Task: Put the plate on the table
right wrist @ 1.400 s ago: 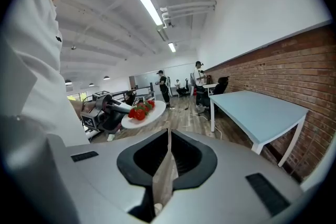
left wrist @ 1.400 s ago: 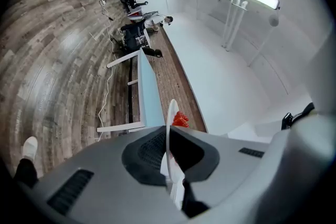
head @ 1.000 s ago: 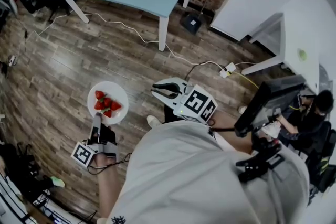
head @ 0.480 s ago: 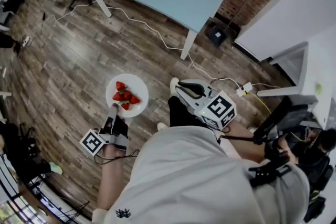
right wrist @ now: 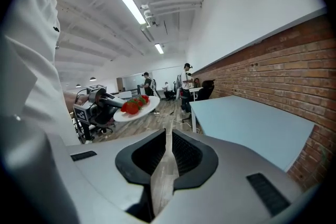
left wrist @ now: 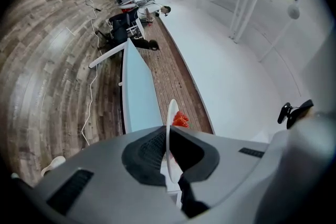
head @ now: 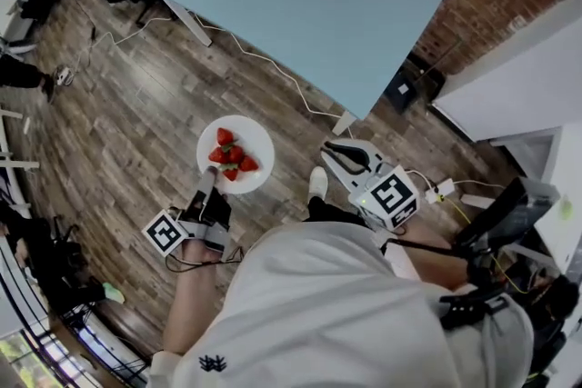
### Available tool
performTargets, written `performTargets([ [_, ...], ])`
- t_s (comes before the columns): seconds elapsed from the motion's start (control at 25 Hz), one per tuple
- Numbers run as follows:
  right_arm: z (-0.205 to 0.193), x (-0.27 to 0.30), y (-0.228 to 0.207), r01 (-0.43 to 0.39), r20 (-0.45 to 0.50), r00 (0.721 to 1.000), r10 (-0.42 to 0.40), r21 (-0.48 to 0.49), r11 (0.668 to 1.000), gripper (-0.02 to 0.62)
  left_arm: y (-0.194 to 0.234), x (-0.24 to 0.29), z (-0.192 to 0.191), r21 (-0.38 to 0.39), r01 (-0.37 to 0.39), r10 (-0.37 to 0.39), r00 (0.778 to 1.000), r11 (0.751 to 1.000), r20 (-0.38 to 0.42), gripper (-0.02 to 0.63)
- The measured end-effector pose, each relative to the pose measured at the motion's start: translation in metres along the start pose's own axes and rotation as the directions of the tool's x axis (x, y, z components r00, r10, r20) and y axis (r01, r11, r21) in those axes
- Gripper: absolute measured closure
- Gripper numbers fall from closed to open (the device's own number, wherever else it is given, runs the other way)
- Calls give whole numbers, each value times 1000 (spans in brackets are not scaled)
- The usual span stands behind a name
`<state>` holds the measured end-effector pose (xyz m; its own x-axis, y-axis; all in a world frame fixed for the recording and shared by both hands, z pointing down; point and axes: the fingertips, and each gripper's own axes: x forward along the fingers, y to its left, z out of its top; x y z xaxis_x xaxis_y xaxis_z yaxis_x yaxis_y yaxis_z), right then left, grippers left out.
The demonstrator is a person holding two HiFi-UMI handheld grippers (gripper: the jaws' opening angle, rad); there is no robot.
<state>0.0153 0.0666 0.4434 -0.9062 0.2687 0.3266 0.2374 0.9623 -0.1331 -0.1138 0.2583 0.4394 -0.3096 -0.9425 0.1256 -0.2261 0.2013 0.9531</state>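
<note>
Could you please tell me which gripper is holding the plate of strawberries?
The left gripper: its jaws clamp the rim of the white plate, whereas the right gripper is shut and empty.

The person (head: pixel 336 313) has stepped toward the blue table (head: pixel 309 4), which now fills more of the head view. The plate (head: pixel 238 141), carried by the left gripper (head: pixel 208 182), lies nearer its edge; the right gripper (head: pixel 338 155) has apparently advanced too.
</note>
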Motion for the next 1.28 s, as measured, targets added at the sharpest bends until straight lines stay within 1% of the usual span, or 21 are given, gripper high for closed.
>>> performTargets([
  [0.08,3,3,-27,28,-8,1000,-28,0,1000,558,-2,29,9,2,12,-12,1000,1000,-17,595],
  [0.28,24,6,-40,81,-18,997,-81,-6,997,558,-14,57,34,-7,29,-29,999,1000,-44,595],
  [0.36,27,13,-66,103,-24,994,-103,6,995,558,-14,91,43,-6,32,-32,998,999,-62,595],
  [0.48,22,22,-112,146,-23,989,-145,37,989,558,-4,148,50,-3,28,-28,993,1000,-117,595],
  [0.64,17,40,-138,226,-43,974,-223,91,970,558,11,202,73,-10,56,-57,978,998,-201,595],
  [0.72,21,52,-154,281,-57,959,-276,105,954,558,18,237,89,-13,79,-79,964,997,-255,595],
  [0.8,30,65,-174,351,-53,936,-347,127,928,558,26,275,106,-5,93,-89,941,996,-326,595],
  [0.96,56,92,-207,467,-58,884,-465,172,867,558,33,353,143,51,129,-91,879,990,-468,595],
  [1.12,80,112,-237,555,-63,831,-553,180,812,558,44,428,165,40,122,-79,824,992,-560,595],
  [1.16,81,112,-241,584,-70,810,-583,194,788,558,49,446,166,40,123,-76,808,992,-584,595],
  [1.2,80,110,-244,618,-79,783,-617,211,757,558,55,464,164,39,128,-78,787,991,-612,595],
  [1.28,79,100,-244,686,-109,722,-683,239,687,558,65,497,151,29,150,-93,738,988,-669,595],
])
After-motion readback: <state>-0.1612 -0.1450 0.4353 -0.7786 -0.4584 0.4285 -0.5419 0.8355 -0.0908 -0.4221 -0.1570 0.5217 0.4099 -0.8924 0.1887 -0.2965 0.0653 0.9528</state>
